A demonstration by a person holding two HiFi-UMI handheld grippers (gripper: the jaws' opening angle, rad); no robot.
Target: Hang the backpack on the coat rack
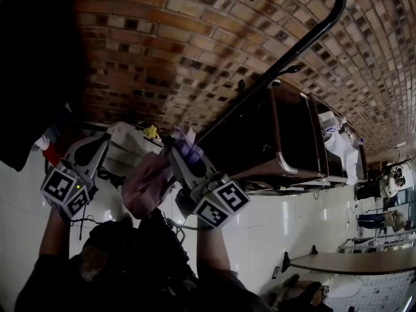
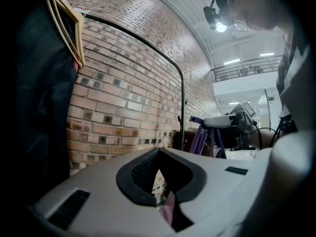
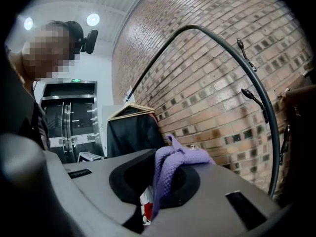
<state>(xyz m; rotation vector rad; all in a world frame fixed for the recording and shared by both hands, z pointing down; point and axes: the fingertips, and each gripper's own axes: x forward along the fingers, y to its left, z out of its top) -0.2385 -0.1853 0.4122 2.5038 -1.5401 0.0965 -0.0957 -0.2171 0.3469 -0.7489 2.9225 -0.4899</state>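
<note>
This was a large indoor hall, more workshop or studio than home. A tall brick wall [image 1: 195, 38] filled the upper part of the head view, above a glossy white tiled floor [image 1: 273, 226]. A black tubular coat rack [image 1: 312, 38] stood along that wall. A dark garment [image 3: 133, 132] hung on a wooden hanger at centre left of the right gripper view. Round ceiling lamps [image 3: 92, 19] sat high up, with a railed mezzanine [image 2: 242, 72] and glass doors [image 3: 69, 117] beyond.

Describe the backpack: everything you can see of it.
The backpack is a soft pink fabric bag, slumped and held up between the two grippers. Its purple strap, a coarse weave, is bunched and clamped in the right gripper's jaws. A pink bit shows low between the left gripper's jaws; whether they grip it is unclear.
</note>
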